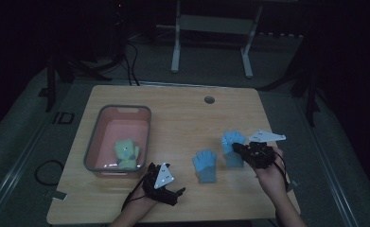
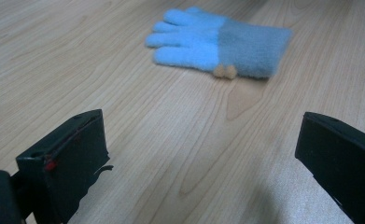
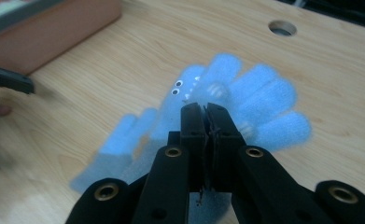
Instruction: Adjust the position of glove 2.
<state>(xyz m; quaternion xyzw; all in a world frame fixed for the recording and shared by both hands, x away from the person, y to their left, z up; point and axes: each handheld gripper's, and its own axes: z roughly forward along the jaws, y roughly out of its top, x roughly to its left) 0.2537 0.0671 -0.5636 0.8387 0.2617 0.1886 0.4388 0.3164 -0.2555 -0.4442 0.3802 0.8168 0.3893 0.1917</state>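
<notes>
Right gripper (image 3: 207, 109) fingers pinching blue glove (image 3: 259, 100) by a thin bit of fabric, left gripper (image 2: 208, 154) fingers spread; glove could slip free.

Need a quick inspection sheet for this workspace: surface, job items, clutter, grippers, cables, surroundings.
Surface: wooden table, round hole near far edge.
Job's things: blue glove flat on table; second blue glove held; green glove in pink bin.
Clutter: nothing seen.
Grippers: left gripper open, above table; right gripper shut on second blue glove.
Cables: black cable coiled on floor, left.
Surroundings: dark room, white stand behind table.
</notes>
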